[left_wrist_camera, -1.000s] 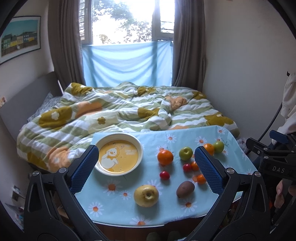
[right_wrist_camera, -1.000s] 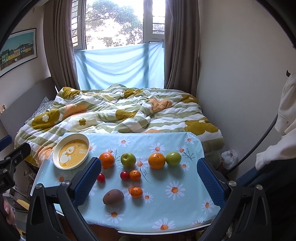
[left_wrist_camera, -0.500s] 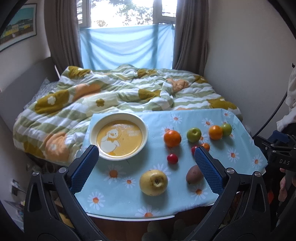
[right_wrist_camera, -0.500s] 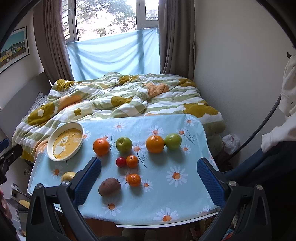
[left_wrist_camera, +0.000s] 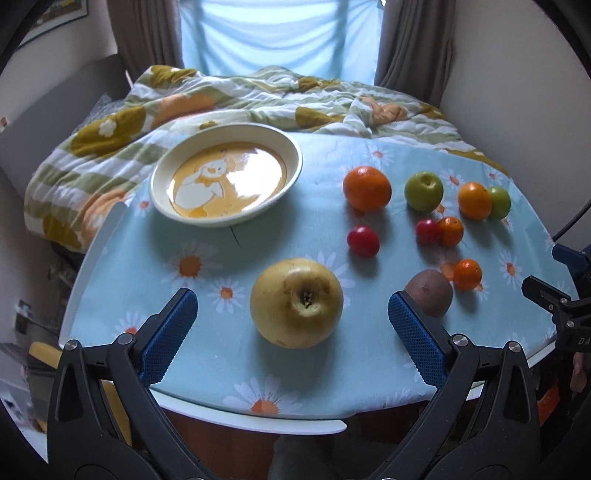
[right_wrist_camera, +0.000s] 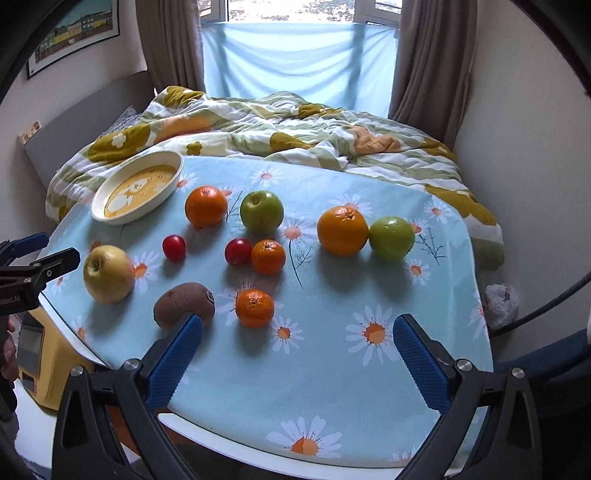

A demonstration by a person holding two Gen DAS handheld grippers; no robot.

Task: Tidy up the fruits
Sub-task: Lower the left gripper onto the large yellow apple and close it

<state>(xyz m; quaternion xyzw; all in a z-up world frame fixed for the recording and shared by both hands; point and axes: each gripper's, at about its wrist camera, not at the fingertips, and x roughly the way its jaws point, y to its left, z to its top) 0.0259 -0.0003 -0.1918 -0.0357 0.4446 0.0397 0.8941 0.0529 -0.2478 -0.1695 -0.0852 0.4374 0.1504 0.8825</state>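
The left tool [left_wrist_camera: 291, 314] hangs spread wide, its blue pads either side of a yellow apple [left_wrist_camera: 296, 302] at lower centre of the left view and touching nothing. A brown kiwi [left_wrist_camera: 430, 291] sits partly behind the right-hand pad, with a small mandarin [left_wrist_camera: 467, 274] just beside it. Further up the frame lie a red cherry tomato [left_wrist_camera: 363, 241], a second tomato [left_wrist_camera: 427, 231] touching another mandarin [left_wrist_camera: 450, 231], then a back row: an orange [left_wrist_camera: 366, 188], a green apple [left_wrist_camera: 423, 191], a second orange [left_wrist_camera: 474, 201] and a second green apple [left_wrist_camera: 499, 202] touching each other. A cream bowl [left_wrist_camera: 184, 218] with a yellow duck picture stands empty at upper left, well apart from the fruit.

The right tool [right_wrist_camera: 297, 341] is likewise spread and holds nothing, over an open stretch of cloth at the lower centre of the right view; the kiwi lies just behind its left-hand pad. In this view the left tool's black frame reaches in from the left edge, near the yellow apple.

The desk [right_wrist_camera: 236, 448] is white-edged under a light blue daisy cloth [right_wrist_camera: 332, 373], with bare cloth across the lower right of the right view. The apple lies near the desk's near edge. Beyond the far edge is a bed with a rumpled green-and-yellow quilt [right_wrist_camera: 280, 125], a curtained window and a framed picture [right_wrist_camera: 74, 31] at upper left.
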